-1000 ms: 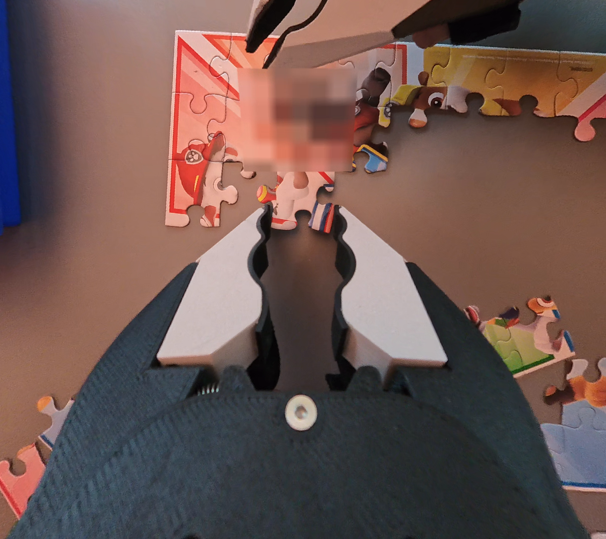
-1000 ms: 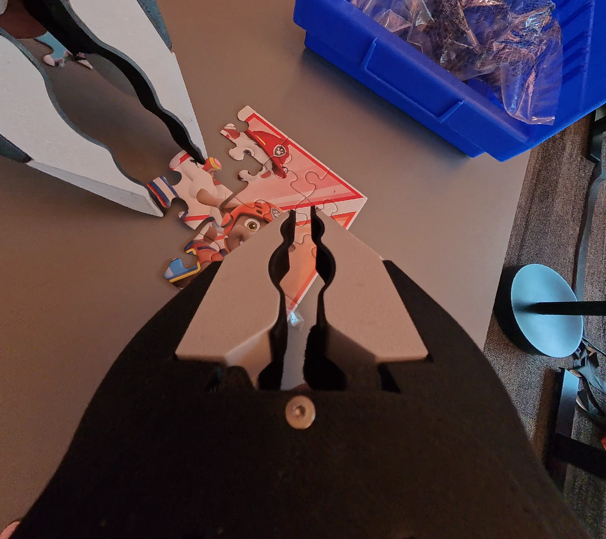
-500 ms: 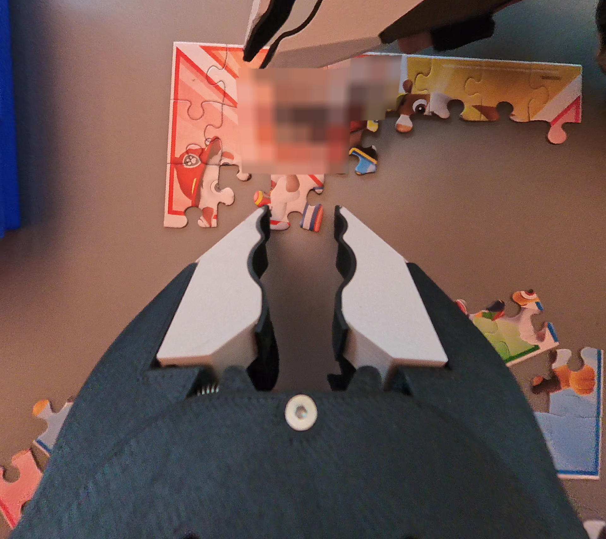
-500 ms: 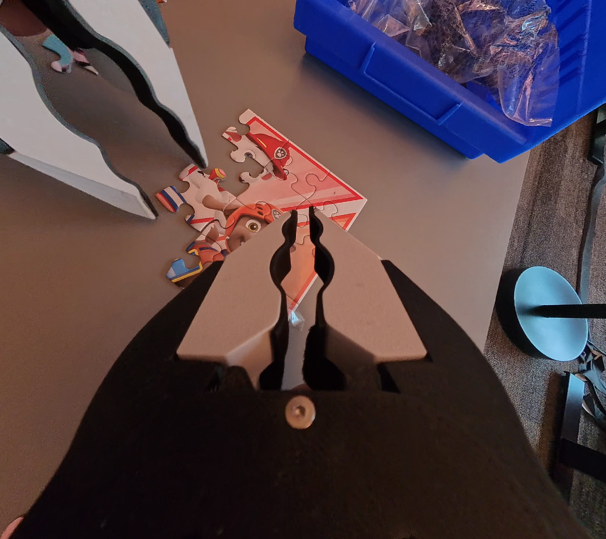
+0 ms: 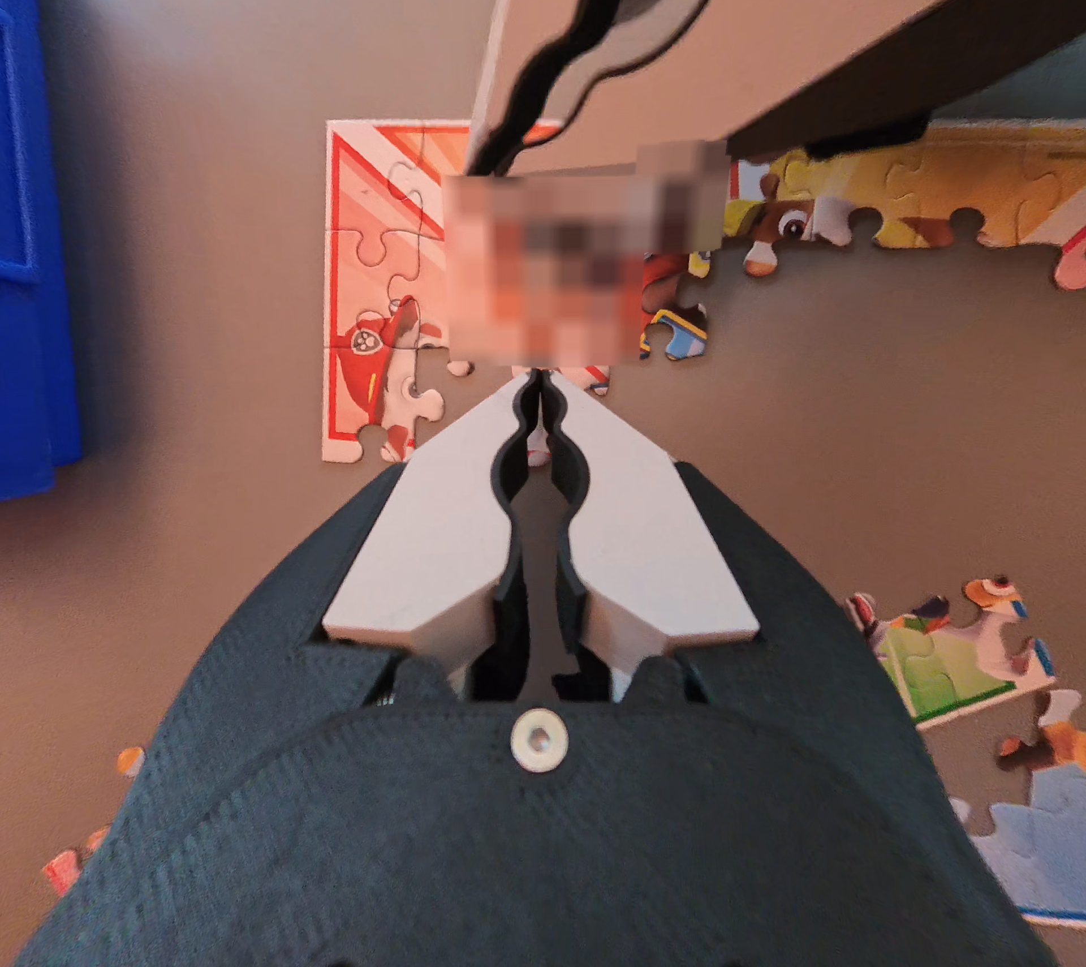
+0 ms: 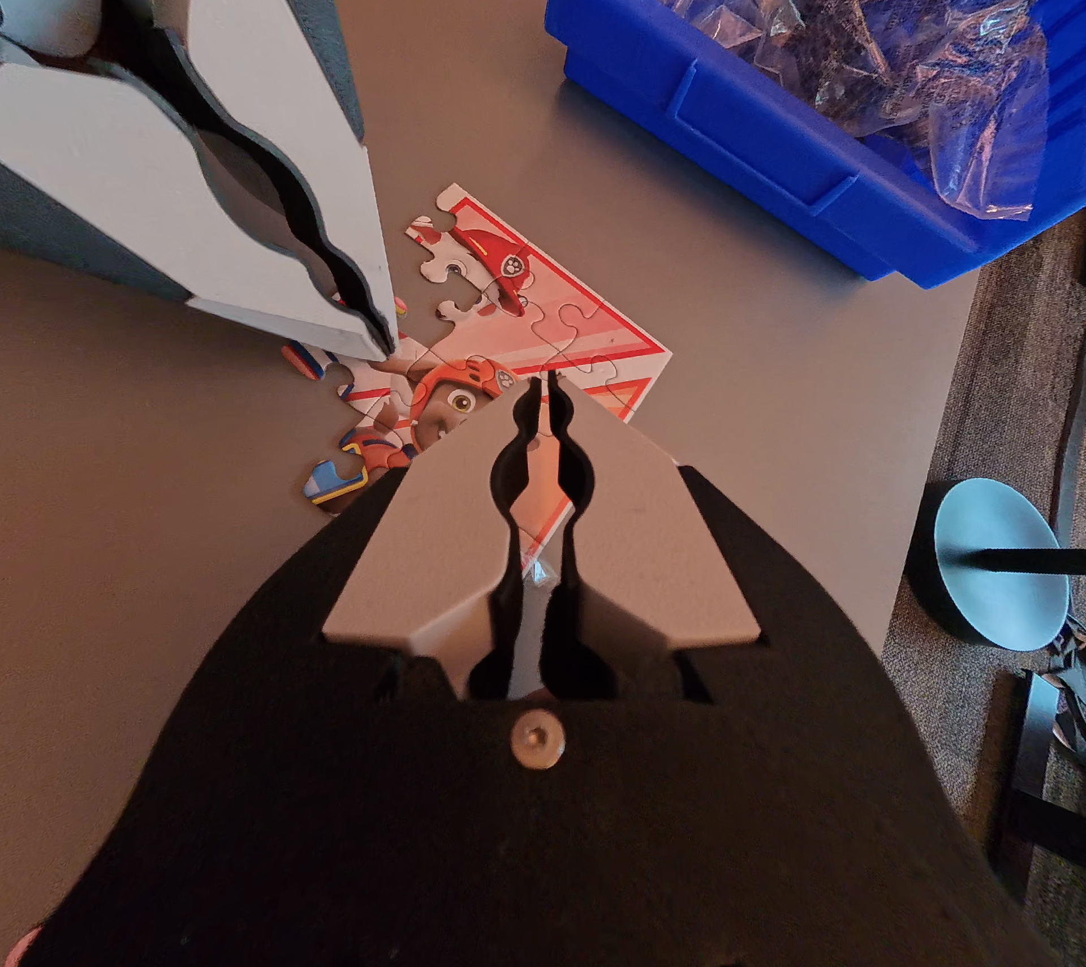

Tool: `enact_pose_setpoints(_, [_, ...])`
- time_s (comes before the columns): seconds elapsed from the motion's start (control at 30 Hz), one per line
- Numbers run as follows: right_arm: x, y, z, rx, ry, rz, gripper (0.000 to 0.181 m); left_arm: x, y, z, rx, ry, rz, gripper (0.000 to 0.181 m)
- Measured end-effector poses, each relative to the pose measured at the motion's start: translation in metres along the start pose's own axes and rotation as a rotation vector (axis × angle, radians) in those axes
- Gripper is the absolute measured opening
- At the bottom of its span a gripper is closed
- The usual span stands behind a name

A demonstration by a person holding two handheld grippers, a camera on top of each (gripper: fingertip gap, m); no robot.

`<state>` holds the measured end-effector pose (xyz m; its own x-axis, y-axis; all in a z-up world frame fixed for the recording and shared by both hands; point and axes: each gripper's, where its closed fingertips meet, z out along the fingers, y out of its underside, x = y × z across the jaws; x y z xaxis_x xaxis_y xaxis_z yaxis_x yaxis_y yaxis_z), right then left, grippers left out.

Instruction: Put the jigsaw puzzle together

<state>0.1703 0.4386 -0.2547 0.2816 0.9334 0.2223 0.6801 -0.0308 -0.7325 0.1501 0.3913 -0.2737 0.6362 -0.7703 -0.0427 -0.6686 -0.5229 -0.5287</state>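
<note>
A partly joined puzzle section (image 5: 376, 263) with a red and pink border lies on the grey table (image 5: 205, 57); it also shows in the right wrist view (image 6: 564, 333). My left gripper (image 5: 539, 380) is shut with nothing between its pads. Its tips rest on a white and red piece (image 5: 593, 380) at the section's near edge, and the right wrist view shows the same gripper (image 6: 385, 345) touching that piece (image 6: 364, 380). My right gripper (image 6: 543, 383) is shut and empty, with its tips over the section's bordered corner. It also shows in the left wrist view (image 5: 482, 168).
A yellow strip of joined pieces (image 5: 917, 198) runs right from the section. Loose groups lie at the right (image 5: 952, 662), (image 5: 1046, 833) and lower left (image 5: 70, 868). A blue bin (image 6: 793, 116) holds a clear plastic bag (image 6: 870, 27). The table's edge and a round stand base (image 6: 999, 562) are at the right. There is about 6 cm between the tips of the two grippers.
My left gripper's jaws went from wide open to shut and moved forward onto the white and red piece. My right gripper's narrow gap closed; it stayed over the corner.
</note>
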Motion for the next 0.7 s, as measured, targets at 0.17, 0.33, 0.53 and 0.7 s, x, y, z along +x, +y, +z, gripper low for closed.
enact_pose_setpoints(0.17, [0.0,-0.001,0.0,0.008,0.001,0.003,0.0,0.005,-0.004,0.007,-0.017,0.011,0.022,0.001])
enact_pose_setpoints(0.33, [0.003,-0.002,-0.002,0.021,0.01,0.015,0.0,-0.005,-0.011,-0.016,0.08,0.018,-0.035,0.005])
enact_pose_setpoints(0.53, [0.016,-0.004,-0.007,0.046,0.058,0.07,0.0,-0.033,0.025,-0.07,0.08,-0.056,-0.106,0.017])
enact_pose_setpoints(0.7, [0.025,-0.003,-0.011,0.062,0.086,0.105,0.0,-0.039,0.059,-0.095,0.079,-0.086,-0.155,0.017])
